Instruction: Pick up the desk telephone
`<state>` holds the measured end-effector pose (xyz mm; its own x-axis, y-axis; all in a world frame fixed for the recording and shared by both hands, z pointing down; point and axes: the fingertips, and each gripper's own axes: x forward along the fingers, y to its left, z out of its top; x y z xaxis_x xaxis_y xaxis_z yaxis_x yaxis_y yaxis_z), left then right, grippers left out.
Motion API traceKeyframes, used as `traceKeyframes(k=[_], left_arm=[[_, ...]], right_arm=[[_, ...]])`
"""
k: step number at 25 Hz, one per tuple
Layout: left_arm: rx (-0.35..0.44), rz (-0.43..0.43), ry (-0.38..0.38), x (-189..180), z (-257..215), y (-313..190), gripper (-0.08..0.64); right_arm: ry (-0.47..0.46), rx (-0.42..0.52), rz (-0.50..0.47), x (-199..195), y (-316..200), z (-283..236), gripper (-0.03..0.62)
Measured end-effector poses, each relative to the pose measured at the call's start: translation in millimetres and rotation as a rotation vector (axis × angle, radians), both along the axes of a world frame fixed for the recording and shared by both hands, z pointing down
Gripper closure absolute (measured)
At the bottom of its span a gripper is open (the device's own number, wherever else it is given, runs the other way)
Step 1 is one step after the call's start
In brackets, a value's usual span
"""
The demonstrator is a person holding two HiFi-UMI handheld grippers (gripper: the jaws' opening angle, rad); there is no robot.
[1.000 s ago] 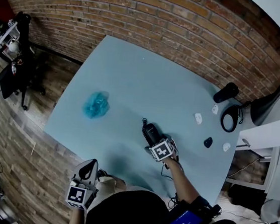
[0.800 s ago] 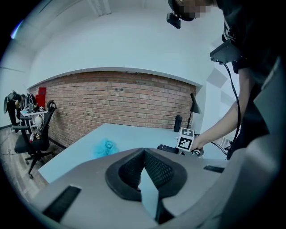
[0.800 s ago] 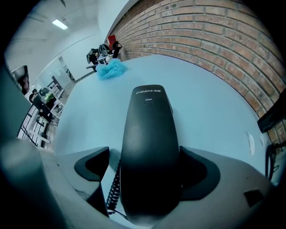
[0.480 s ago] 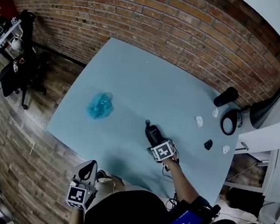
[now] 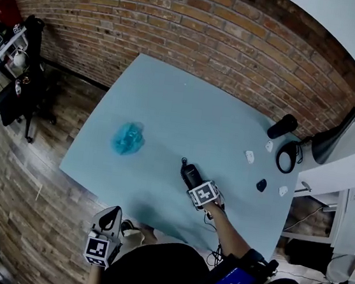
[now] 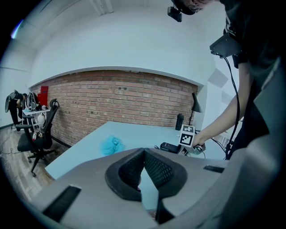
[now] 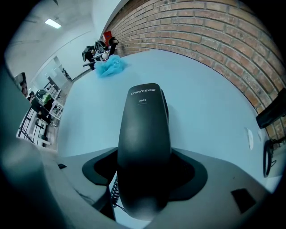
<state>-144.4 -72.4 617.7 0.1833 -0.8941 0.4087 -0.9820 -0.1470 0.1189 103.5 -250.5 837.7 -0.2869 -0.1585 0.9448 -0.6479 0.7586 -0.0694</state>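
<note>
Jaws of the right gripper (image 5: 195,181) have just been closing onto the desk telephone (image 5: 190,172) by the near edge of the surface (image 5: 188,107). The left gripper (image 5: 111,213) is closed, empty. The handset (image 7: 144,134) is likely hard and slick, so grip mid-length.

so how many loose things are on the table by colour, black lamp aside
blue: 1 (crumpled blue plastic wad)
white: 3 (small white pieces)
black: 4 (black telephone handset, small black oval piece, black cylinder, black ring-shaped thing)
total: 8
</note>
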Motion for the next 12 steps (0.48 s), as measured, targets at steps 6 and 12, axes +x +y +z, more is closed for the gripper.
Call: traceKeyframes(k=[6, 12], left_arm=[[0.005, 0.019, -0.002, -16.5, -6.6, -6.9, 0.532], [0.046, 0.037, -0.007, -35.4, -19.0, -17.9, 0.532]], right_arm=[[0.008, -0.011, 0.035, -2.8, 2.9, 0.4, 0.288], [0.053, -0.047, 0.051, 0.4, 7.3, 0.9, 0.29]])
